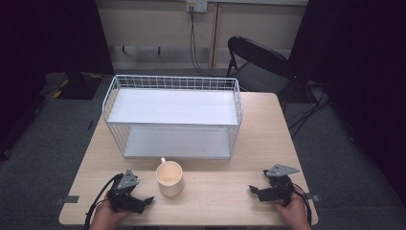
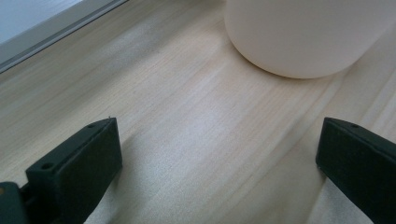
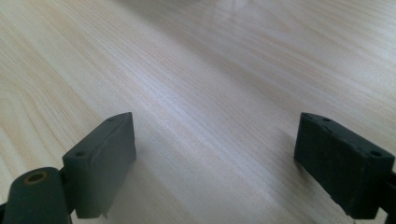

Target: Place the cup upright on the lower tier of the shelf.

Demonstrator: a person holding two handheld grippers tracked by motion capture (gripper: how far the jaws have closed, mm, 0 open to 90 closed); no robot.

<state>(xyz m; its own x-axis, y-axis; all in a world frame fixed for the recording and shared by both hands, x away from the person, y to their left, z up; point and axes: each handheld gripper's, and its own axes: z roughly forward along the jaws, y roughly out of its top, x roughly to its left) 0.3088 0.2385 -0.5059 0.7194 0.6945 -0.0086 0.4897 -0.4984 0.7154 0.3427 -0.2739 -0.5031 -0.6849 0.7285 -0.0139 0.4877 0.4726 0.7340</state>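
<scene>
A cream mug [image 1: 169, 178] stands upright on the wooden table [image 1: 230, 163], its handle turned toward the white wire shelf rack [image 1: 173, 115] just behind it. My left gripper [image 1: 143, 201] rests near the front edge, left of the mug, jaws spread wide and empty. In the left gripper view the mug's rounded base [image 2: 303, 37] sits ahead and to the right of the left gripper [image 2: 219, 154]. My right gripper [image 1: 254, 191] lies at the front right, open, with bare wood between its jaws. Its own view shows the right gripper [image 3: 215, 154] over plain tabletop.
The two-tier wire rack takes up the table's back half; its bottom shelf edge [image 2: 51, 28] shows in the left gripper view. A black folding chair [image 1: 258, 62] stands behind the table at the right. Dark curtains flank the scene.
</scene>
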